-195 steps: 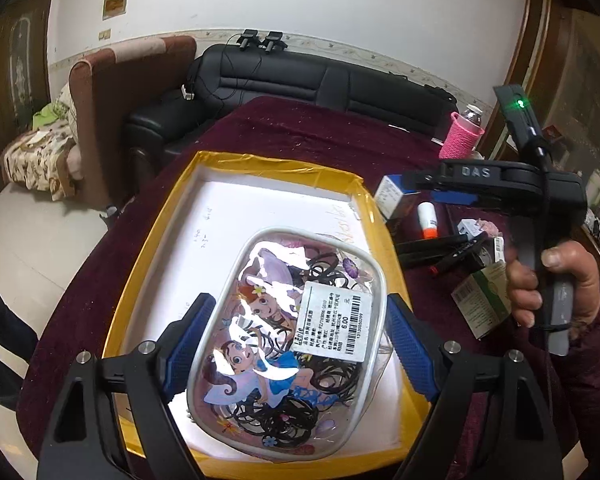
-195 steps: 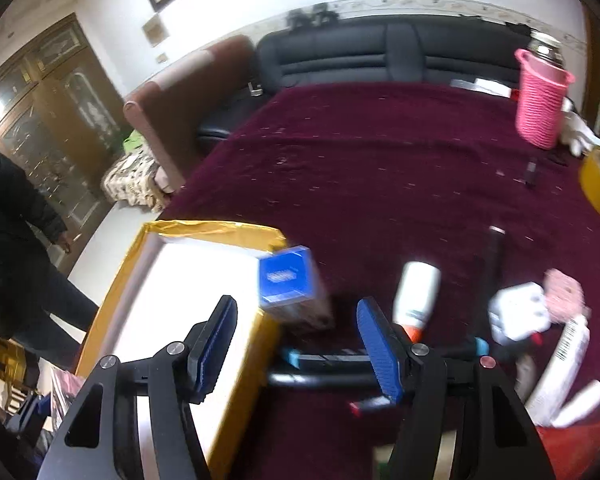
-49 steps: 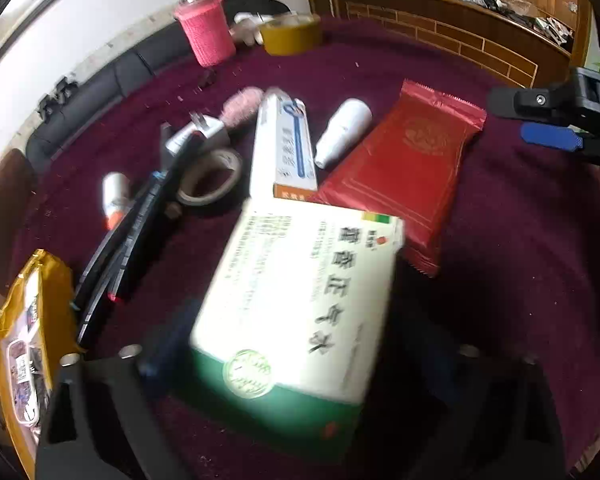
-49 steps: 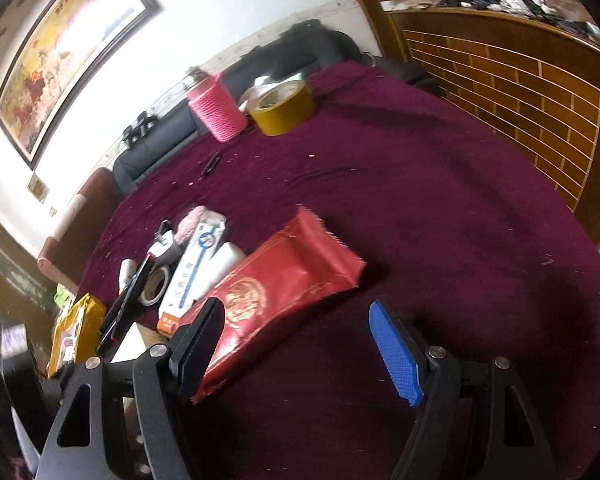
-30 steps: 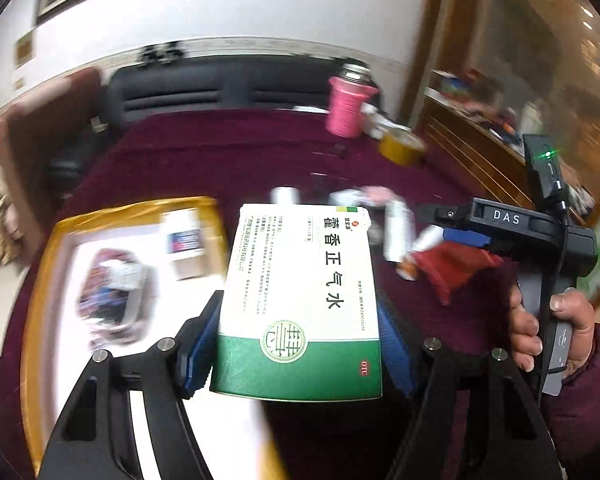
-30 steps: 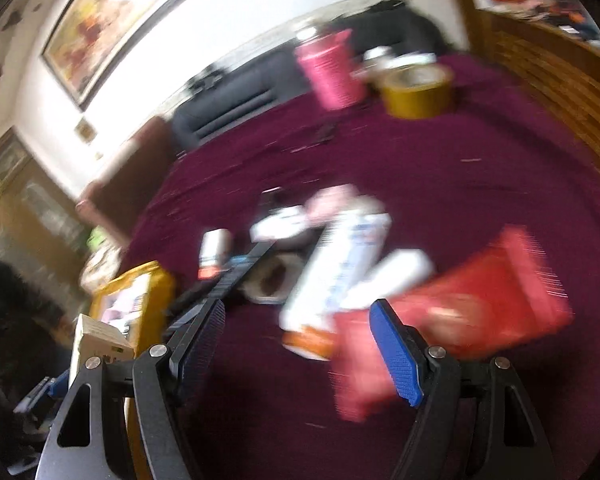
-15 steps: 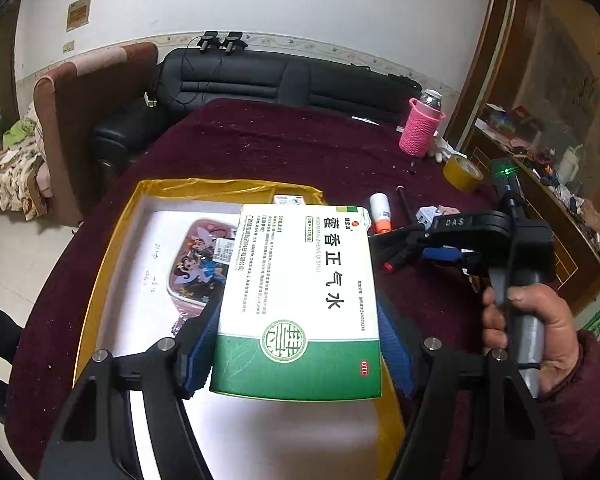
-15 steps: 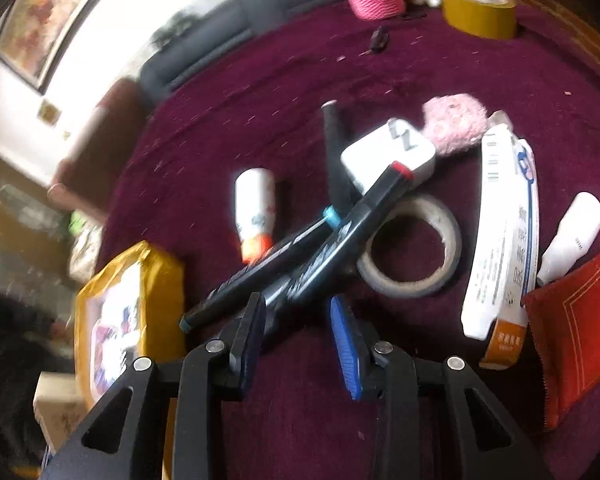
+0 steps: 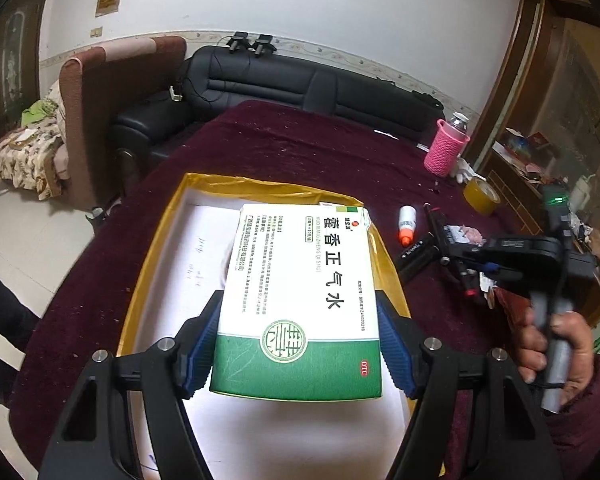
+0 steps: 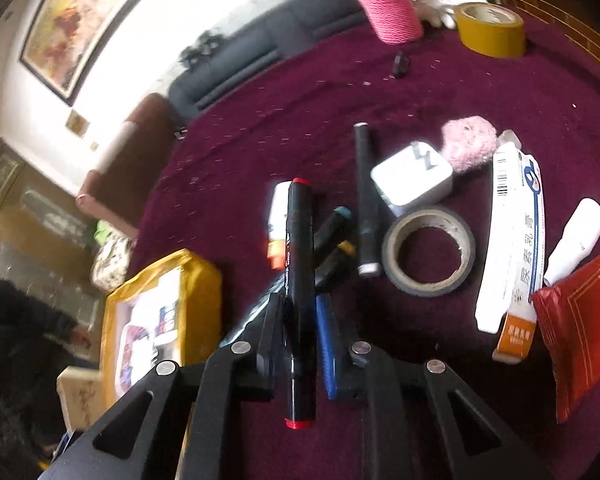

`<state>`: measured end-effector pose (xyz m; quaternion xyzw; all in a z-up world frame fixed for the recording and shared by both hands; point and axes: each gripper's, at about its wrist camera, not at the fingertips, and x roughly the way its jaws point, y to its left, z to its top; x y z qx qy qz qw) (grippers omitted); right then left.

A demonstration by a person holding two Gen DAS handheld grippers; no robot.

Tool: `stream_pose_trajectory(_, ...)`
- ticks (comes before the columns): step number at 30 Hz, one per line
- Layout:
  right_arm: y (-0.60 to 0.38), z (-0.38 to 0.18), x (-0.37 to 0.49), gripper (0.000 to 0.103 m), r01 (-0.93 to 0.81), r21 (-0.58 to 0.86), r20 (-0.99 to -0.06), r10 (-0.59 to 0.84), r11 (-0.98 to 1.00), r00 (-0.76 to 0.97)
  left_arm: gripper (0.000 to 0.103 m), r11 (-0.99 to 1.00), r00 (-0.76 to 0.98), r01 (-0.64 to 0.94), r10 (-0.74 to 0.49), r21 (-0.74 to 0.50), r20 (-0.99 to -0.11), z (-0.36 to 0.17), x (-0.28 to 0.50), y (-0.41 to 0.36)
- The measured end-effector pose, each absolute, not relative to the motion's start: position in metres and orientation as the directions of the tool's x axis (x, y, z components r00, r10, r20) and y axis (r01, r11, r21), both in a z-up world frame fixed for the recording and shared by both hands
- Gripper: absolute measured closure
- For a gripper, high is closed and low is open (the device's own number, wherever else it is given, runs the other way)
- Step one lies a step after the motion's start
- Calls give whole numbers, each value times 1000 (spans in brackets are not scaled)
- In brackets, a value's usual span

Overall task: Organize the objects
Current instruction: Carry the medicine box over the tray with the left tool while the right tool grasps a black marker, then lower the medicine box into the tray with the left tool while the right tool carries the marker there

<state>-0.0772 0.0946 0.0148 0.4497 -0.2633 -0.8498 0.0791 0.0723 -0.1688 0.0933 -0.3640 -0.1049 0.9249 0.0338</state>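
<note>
The left tool (image 9: 296, 340) grips a green-and-white cardboard medicine box (image 9: 300, 304) above the yellow-rimmed tray (image 9: 158, 236), while the right tool (image 10: 298, 316), its jaws just closing, clamps a black marker with red ends (image 10: 299, 280).

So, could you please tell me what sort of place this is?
Most likely a home living room: a black sofa and an armchair stand behind a cloth-covered table, with a framed painting on the wall.

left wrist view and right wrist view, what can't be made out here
- Left wrist view: the medicine box in the left gripper hides most of the tray floor behind it.
- Left wrist view: the right gripper covers the marker; its fingertips are too small to read.
- Right wrist view: the red-capped marker, clamped between the jaws as they closed, covers part of the pens below.
- Right wrist view: the tray's contents are blurred.
</note>
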Motion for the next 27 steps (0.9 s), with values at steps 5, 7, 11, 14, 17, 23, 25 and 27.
stream_pose_trajectory(5, 80, 43, -62, 85, 0, 566, -667, -458, -824, -588, 33, -984, -724, 57, 74, -166, -686, 99, 60, -179)
stream_pose_trajectory(7, 62, 52, -60, 85, 54, 584, -651, -506, -810, -565, 33, -987, -710, 79, 45, -143, -703, 98, 47, -184)
stream_pose_trajectory(11, 19, 51, -65, 85, 132, 606, -649, -584, -784, -487, 33, -988, -674, 117, -5, -101, -739, 89, 21, -193)
stream_pose_trajectory(14, -17, 41, -71, 85, 171, 597, -671, -604, -784, -430, 33, -987, -649, 151, -54, -59, -759, 78, 5, -202)
stream_pose_trajectory(17, -46, 27, -81, 85, 186, 577, -700, -599, -796, -389, 33, -982, -629, 177, -64, -63, -775, 69, -5, -211)
stream_pose_trajectory(23, -67, 5, -101, 85, 163, 510, -758, -531, -845, -380, 32, -981, -635, 178, -51, -82, -771, 67, -14, -219)
stream_pose_trajectory(25, -69, 0, -104, 85, 155, 495, -771, -515, -855, -375, 32, -977, -642, 182, -31, -114, -766, 65, -14, -224)
stream_pose_trajectory(27, -72, -3, -107, 85, 156, 471, -783, -493, -868, -379, 31, -970, -656, 182, 1, -159, -755, 64, -13, -229)
